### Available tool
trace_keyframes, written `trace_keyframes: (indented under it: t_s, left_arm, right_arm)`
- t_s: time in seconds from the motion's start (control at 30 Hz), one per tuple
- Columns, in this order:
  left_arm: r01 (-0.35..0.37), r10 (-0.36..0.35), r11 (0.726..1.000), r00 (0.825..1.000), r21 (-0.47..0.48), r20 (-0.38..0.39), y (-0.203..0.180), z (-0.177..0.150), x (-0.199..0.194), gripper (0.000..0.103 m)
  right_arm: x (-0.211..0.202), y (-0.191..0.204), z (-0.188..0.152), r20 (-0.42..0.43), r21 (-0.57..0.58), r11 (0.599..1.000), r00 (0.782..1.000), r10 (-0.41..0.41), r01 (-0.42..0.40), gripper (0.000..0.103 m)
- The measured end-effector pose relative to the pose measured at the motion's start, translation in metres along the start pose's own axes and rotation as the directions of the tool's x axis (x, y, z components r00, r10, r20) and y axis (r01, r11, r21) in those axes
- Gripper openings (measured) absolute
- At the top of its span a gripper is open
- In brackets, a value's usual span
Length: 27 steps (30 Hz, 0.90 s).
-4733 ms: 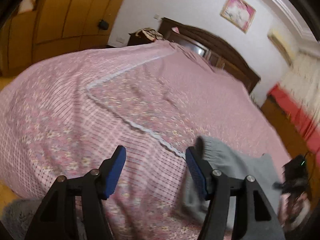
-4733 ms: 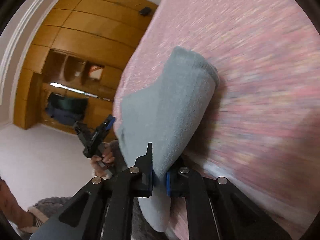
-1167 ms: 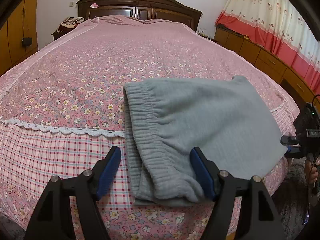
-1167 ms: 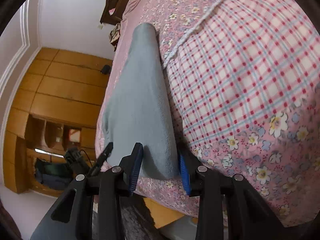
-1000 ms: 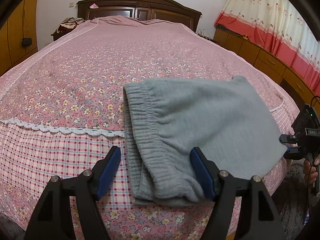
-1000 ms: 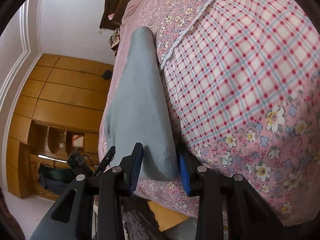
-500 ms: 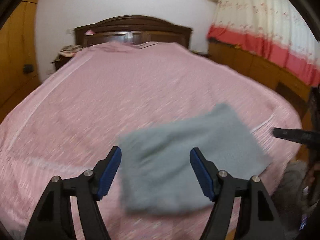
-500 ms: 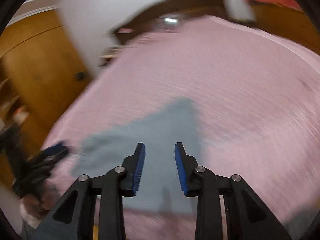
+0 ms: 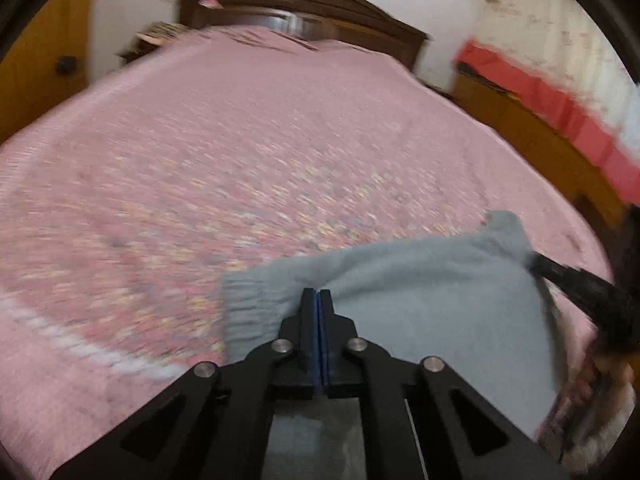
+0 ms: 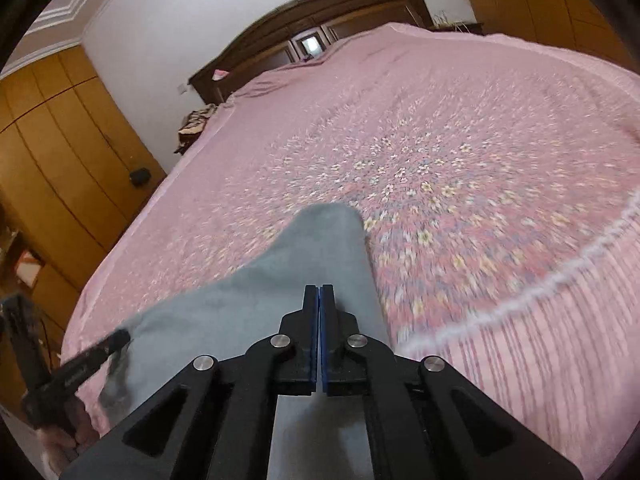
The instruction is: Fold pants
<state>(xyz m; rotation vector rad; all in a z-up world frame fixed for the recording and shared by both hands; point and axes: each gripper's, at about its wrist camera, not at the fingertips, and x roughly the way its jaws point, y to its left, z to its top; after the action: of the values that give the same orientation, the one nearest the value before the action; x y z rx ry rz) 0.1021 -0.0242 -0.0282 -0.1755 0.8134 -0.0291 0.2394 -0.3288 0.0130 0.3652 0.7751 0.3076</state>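
Note:
The folded grey pants [image 9: 432, 300] lie at the near edge of a bed with a pink floral cover [image 9: 240, 152]. In the left wrist view my left gripper [image 9: 319, 300] is shut, its blue pads together above the waistband side of the pants, with no cloth visibly between them. In the right wrist view the pants [image 10: 304, 264] stretch away from my right gripper [image 10: 319, 296], which is also shut with its pads together over the grey cloth. Each gripper shows at the edge of the other's view, the right one [image 9: 576, 284] and the left one [image 10: 80, 364]. Both views are motion-blurred.
A dark wooden headboard [image 10: 320, 28] stands at the far end of the bed. Wooden wardrobes [image 10: 60, 140] line the left wall. A low wooden cabinet with red and white curtains [image 9: 552, 92] runs along the right side. A white lace trim [image 10: 520, 292] crosses the cover.
Both grippers have let go of the pants, pulled back and up, and closed their jaws from open to shut. The pants stay folded on the bed edge.

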Motion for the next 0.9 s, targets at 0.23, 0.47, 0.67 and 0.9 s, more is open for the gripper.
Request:
trace_keyframes:
  t_s: [0.23,0.47,0.67,0.9]
  left_arm:
    - [-0.035,0.035,0.99,0.999,0.136,0.0,-0.039,-0.037,-0.016,0.027]
    - [0.003,-0.005,0.994,1.0,0.106,0.024,-0.03,-0.052,-0.034,0.034]
    - [-0.061,0.055,0.977,0.998,0.206,0.035,-0.042,-0.072,-0.026,0.034]
    - [-0.056,0.039,0.972,0.996,0.228,0.077,-0.056,-0.096,-0.05,0.048]
  right_arm:
    - [-0.024,0.009,-0.073,-0.021,0.097,0.987,0.991,-0.13,0.131,0.003]
    - [-0.083,-0.048,-0.085,0.123,0.312,0.95,0.992,-0.041,0.001,0.003]
    - [-0.072,-0.083,-0.107,0.026,0.505,0.86,0.995,-0.094,0.068,0.003]
    - [-0.094,-0.067,-0.094,0.176,0.427,0.897,0.983,0.046,-0.118,0.003]
